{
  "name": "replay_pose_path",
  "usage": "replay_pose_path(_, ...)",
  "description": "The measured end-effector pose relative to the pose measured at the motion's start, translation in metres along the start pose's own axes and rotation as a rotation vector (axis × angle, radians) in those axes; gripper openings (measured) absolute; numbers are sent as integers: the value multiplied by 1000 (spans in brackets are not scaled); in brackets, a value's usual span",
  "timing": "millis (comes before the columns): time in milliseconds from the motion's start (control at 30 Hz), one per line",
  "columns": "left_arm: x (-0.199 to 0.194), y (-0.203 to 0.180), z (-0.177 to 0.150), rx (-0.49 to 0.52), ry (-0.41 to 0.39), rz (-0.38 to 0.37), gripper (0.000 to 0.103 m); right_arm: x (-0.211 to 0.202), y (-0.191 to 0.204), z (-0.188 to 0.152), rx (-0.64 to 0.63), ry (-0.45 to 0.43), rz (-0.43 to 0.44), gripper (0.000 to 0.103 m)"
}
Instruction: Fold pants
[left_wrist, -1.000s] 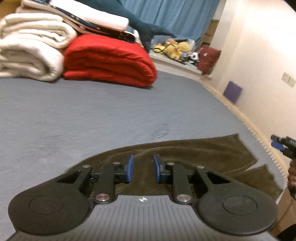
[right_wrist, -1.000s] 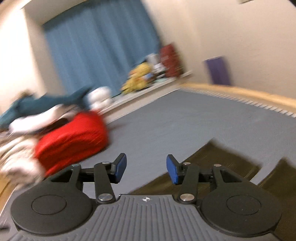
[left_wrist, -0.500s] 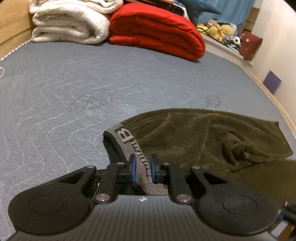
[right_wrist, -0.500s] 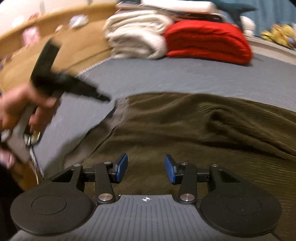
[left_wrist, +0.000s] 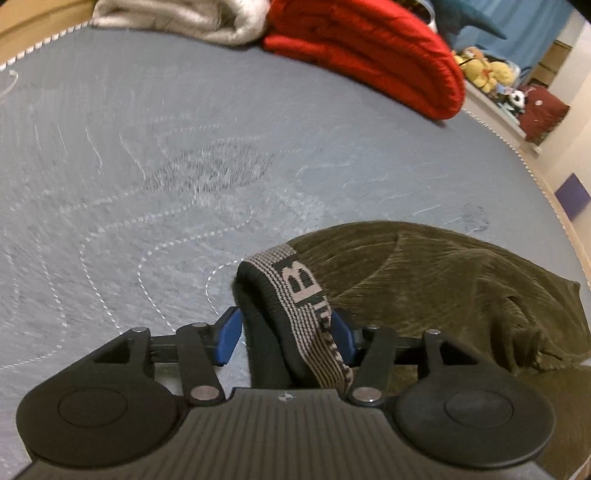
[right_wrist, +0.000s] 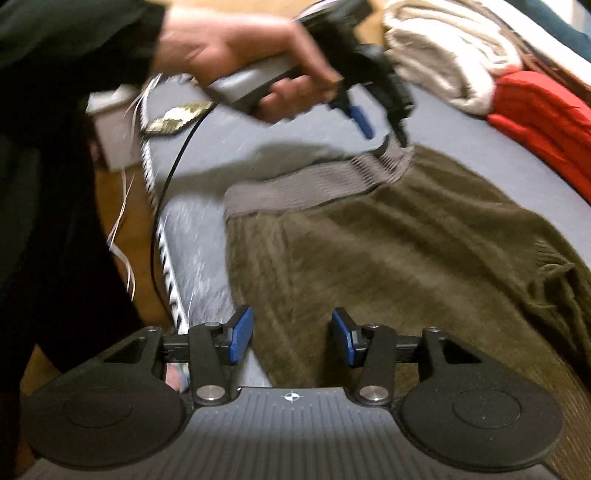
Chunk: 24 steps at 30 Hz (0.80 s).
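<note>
Olive-brown corduroy pants (left_wrist: 443, 280) lie on the grey mattress (left_wrist: 184, 166), also in the right wrist view (right_wrist: 388, 258). Their striped grey waistband (left_wrist: 295, 291) with a dark letter B rises between my left gripper's (left_wrist: 286, 334) blue pads. The jaws stand wide apart around the band, which drapes against the right pad. In the right wrist view the left gripper (right_wrist: 380, 125), held in a hand, sits at the waistband's far corner (right_wrist: 384, 158). My right gripper (right_wrist: 291, 334) is open and empty above the pants' near edge.
A folded red quilt (left_wrist: 369, 55) and white blanket (left_wrist: 192, 18) lie at the bed's far end. Soft toys (left_wrist: 484, 70) sit on a ledge by the wall. The mattress edge (right_wrist: 162, 251) and a black cable (right_wrist: 159, 221) run at the left.
My left gripper's jaws have opened from a narrow gap around the waistband. My right gripper has swung left over the pants, towards the waistband edge, still open.
</note>
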<state>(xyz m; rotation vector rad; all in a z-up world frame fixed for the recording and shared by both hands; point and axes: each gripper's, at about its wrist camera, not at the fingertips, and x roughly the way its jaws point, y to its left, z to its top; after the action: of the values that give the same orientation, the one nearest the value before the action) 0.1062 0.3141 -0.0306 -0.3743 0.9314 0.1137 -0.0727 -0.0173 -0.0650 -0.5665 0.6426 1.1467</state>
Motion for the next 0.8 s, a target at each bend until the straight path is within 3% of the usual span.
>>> replay_pose_path(167, 21, -10, -1, 23, 19, 11, 73, 0, 10, -5, -109, 10, 5, 51)
replay_pose_path(267, 26, -17, 1, 53, 13, 24, 74, -1, 10, -4, -117, 9, 22, 52)
replay_pose_path(333, 26, -18, 1, 66, 7, 28, 70, 1, 11, -4, -132, 1, 27, 50)
replay_pose_path(400, 24, -19, 1, 80, -7, 27, 47, 4, 10, -4, -139, -7, 29, 37)
replay_pose_path(500, 18, -25, 0, 135, -27, 26, 35, 9, 3, 0, -139, -11, 42, 20)
replay_pose_path(600, 1, -34, 3, 183, -101, 81, 31, 7, -6, 5, -134, -10, 79, 15)
replay_pose_path(667, -18, -29, 11, 139, -147, 82, 31, 3, -5, 9, -154, -32, 103, 12)
replay_pose_path(733, -29, -24, 14, 144, -172, 78, 31, -1, -1, 14, -163, -58, 154, 12)
replay_pose_path(800, -24, -23, 10, 168, -165, 122, 33, -2, 3, 17, -174, -76, 170, 12)
